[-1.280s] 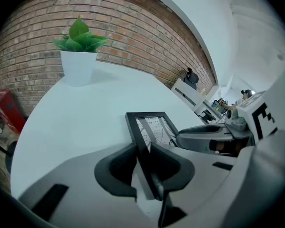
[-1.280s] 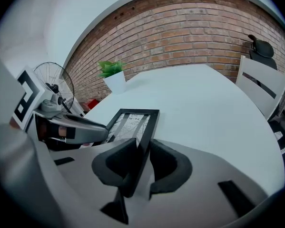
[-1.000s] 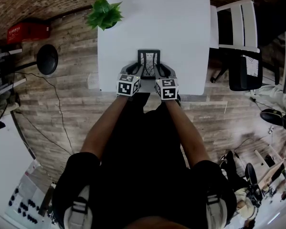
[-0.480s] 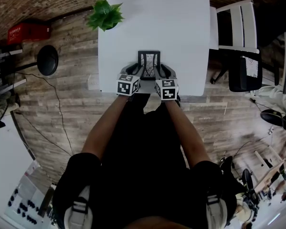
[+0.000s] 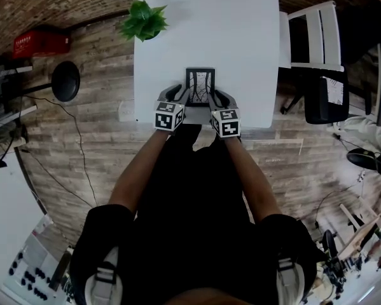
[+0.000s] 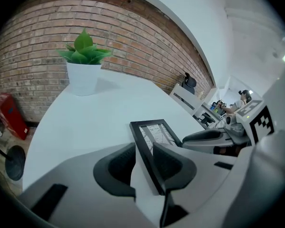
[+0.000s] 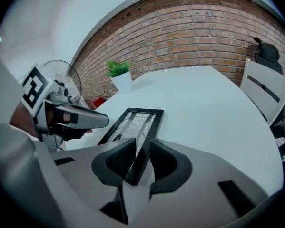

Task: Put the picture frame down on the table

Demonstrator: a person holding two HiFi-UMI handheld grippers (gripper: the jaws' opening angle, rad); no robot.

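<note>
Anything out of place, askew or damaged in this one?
Nothing stands out. The picture frame is square to the white table near its front edge, with no damage visible, and the potted plant stands upright at its far left edge.

Head view: from above the person's shoulders, steeply down on the white rectangular table (image 5: 241, 43); both pairs of jaws small, far below.
Left gripper view: close behind its own jaws, facing along them to the red brick wall (image 6: 37, 56).
Right gripper view: close behind its jaws, facing the same wall.
Shared by all: black-rimmed rectangular picture frame (image 5: 200, 84) between the jaws; green plant in a white pot (image 5: 142, 19) beyond them.
</note>
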